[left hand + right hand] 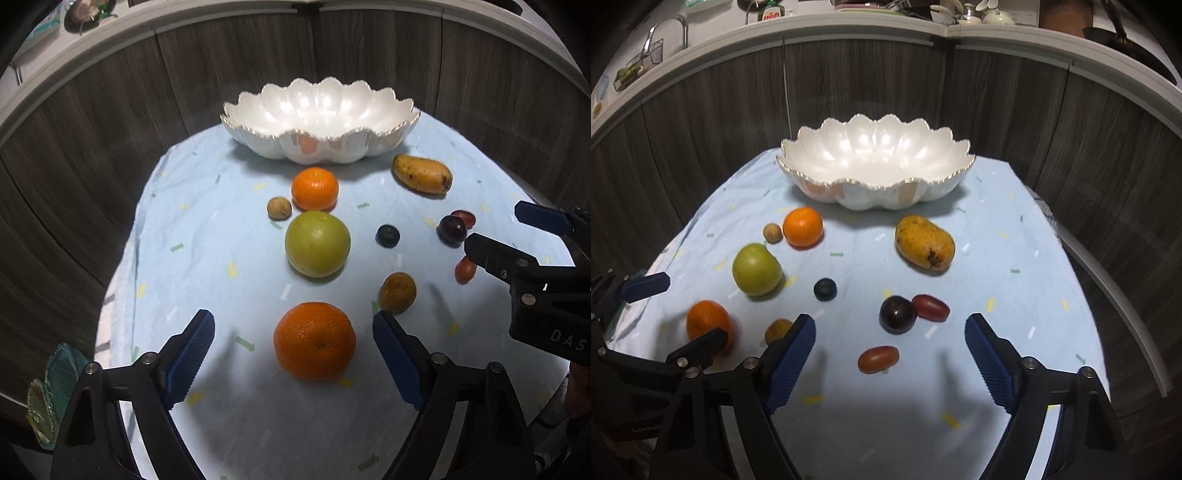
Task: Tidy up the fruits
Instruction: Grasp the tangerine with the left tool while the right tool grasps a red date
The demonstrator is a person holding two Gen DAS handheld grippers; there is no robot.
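My left gripper (293, 354) stands wide apart around the big orange (314, 340), its ribbed blue pads clear of the pebbled, glossy peel on both sides, holding nothing. My right gripper (890, 363) gapes just as wide over a smooth, oblong red fruit (878, 359) lying on the cloth, and grips nothing either. Beyond the big orange sits a round, matte green fruit (317, 243), then a smaller orange (314, 188) with a tiny tan, nut-like ball (279, 208) just beside it. A blotchy yellow mango (925, 243) lies to the right, near a dark, shiny plum (897, 314) touching a second red oblong (930, 307), with a small dark berry (825, 289) between the groups and a dull brownish fruit (397, 292) close by. At the far end stands a pearly white bowl (875, 184) with a scalloped, gilt rim, on the wrinkled pale blue cloth (997, 258).
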